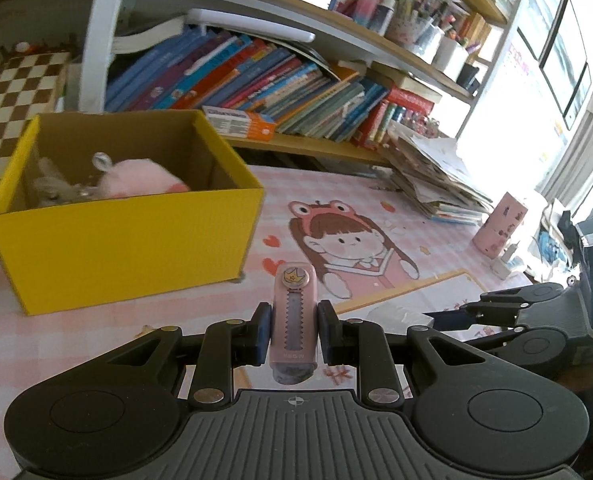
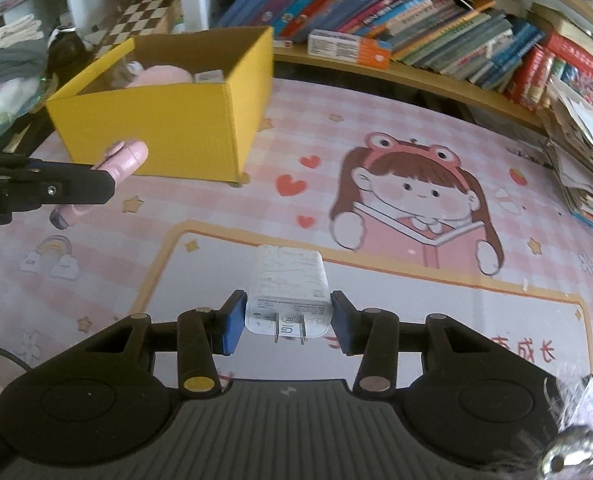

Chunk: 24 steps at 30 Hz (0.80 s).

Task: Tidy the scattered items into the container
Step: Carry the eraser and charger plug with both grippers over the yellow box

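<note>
My left gripper (image 1: 294, 322) is shut on a slim pink retractable cutter (image 1: 294, 304), held above the pink mat just right of the yellow cardboard box (image 1: 128, 240). The open-topped box holds a pink plush toy (image 1: 136, 180) and a grey one. In the right wrist view the same cutter (image 2: 128, 156) sticks out of the left gripper (image 2: 96, 184) in front of the box (image 2: 168, 120). My right gripper (image 2: 288, 316) is shut on a white plug charger (image 2: 288, 276), prongs facing the camera, low over the mat.
A cartoon-printed pink mat (image 2: 376, 128) covers the desk. Behind it runs a shelf of leaning books (image 1: 256, 80), with a chessboard (image 1: 12, 92) at the back left. A tall paper stack (image 1: 436, 176) and a pink cup (image 1: 500, 224) stand at the right.
</note>
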Tool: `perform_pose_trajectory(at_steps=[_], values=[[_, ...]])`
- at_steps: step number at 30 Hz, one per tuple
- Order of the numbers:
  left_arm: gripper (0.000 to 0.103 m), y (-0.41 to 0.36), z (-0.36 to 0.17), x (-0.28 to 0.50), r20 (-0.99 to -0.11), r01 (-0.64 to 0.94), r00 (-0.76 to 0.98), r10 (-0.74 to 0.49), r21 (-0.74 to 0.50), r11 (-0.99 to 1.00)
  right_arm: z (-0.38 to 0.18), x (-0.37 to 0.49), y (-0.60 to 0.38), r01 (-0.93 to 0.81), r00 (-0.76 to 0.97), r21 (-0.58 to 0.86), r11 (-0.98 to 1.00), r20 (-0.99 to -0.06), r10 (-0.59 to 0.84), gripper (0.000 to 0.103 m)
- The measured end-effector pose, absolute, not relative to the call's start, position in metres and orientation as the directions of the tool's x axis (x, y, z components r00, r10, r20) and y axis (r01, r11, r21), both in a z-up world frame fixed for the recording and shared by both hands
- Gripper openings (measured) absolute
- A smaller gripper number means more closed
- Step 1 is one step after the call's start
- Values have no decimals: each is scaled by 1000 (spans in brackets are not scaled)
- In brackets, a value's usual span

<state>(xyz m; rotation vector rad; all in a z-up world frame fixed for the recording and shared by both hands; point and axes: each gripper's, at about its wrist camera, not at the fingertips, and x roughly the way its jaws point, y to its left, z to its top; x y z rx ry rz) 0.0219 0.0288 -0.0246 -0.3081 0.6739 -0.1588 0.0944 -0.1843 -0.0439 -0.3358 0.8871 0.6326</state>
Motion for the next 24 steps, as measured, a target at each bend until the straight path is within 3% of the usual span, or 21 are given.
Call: perform_pose_trajectory(at_steps=[24], values=[[23, 126, 17, -13, -433, -47, 892, -129, -373, 927, 6, 80, -85, -766, 464, -46, 641, -730, 501, 42]])
